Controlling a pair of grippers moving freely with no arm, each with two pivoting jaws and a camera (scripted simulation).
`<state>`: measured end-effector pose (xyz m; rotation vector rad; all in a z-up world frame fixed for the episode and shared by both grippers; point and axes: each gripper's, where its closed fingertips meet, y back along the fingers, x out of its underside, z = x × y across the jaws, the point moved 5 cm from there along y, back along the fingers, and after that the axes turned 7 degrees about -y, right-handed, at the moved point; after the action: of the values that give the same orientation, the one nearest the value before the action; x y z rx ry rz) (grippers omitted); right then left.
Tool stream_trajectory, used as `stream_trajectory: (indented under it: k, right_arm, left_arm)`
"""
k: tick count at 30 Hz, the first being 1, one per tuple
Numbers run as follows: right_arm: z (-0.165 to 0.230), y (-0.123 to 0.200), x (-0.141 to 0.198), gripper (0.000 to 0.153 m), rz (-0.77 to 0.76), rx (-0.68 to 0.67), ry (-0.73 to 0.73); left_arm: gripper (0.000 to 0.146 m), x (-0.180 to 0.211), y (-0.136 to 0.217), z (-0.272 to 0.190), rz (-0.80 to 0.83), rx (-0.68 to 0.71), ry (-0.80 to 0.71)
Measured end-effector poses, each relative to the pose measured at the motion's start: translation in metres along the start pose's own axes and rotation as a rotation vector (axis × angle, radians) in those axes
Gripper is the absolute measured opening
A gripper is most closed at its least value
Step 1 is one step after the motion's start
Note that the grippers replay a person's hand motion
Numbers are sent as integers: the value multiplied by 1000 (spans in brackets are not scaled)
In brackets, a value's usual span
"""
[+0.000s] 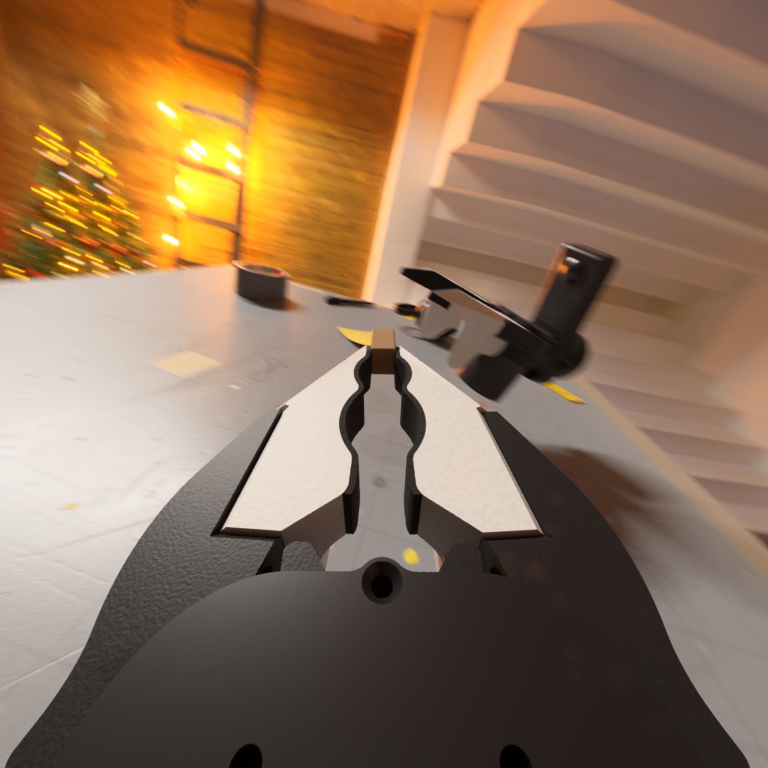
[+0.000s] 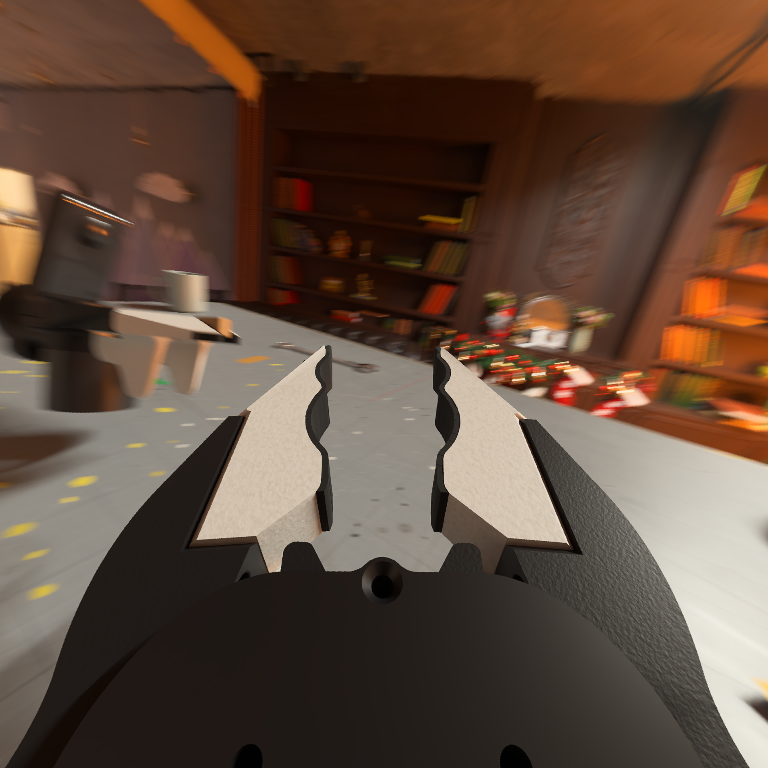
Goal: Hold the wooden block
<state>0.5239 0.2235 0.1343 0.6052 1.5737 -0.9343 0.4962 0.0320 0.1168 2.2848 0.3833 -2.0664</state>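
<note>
Warm orange light, a blurred decorated tree and pale stairs lie beyond the pale grey worktop (image 1: 104,374) in the left wrist view. Its own left tool (image 1: 383,353) has its jaws nearly together, clamped on a small tan wooden block (image 1: 382,351) pinched at the very fingertips, clear of the worktop, probably so the block stays visible and free. A dark round pot (image 1: 262,282) sits near the far edge. The right tool (image 1: 461,340) hovers just beside the block.

Dark bookshelves fill the right wrist view. The right tool (image 2: 382,365) gapes wide and holds nothing, likely waiting. The left tool (image 2: 166,353) shows towards the left edge; the block is not discernible there.
</note>
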Motion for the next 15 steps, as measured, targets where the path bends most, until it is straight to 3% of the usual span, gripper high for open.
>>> stream_trajectory:
  k: [3,5,8,12,15]
  right_arm:
    - [-13,5,2,44,-52,255,223]
    - [-19,1,5,42,-41,333,361]
    - [-36,-7,9,36,-7,467,435]
    - [-54,-19,13,36,2,523,399]
    - [-46,-17,10,34,-43,453,360]
  left_arm:
    - [9,-12,-9,8,-63,-189,-145]
    - [9,-16,-22,15,-76,-262,-249]
    - [10,-13,-42,27,-87,-347,-283]
    - [10,-1,-64,19,-99,-228,-232]
    - [9,3,-63,7,-69,-152,-280]
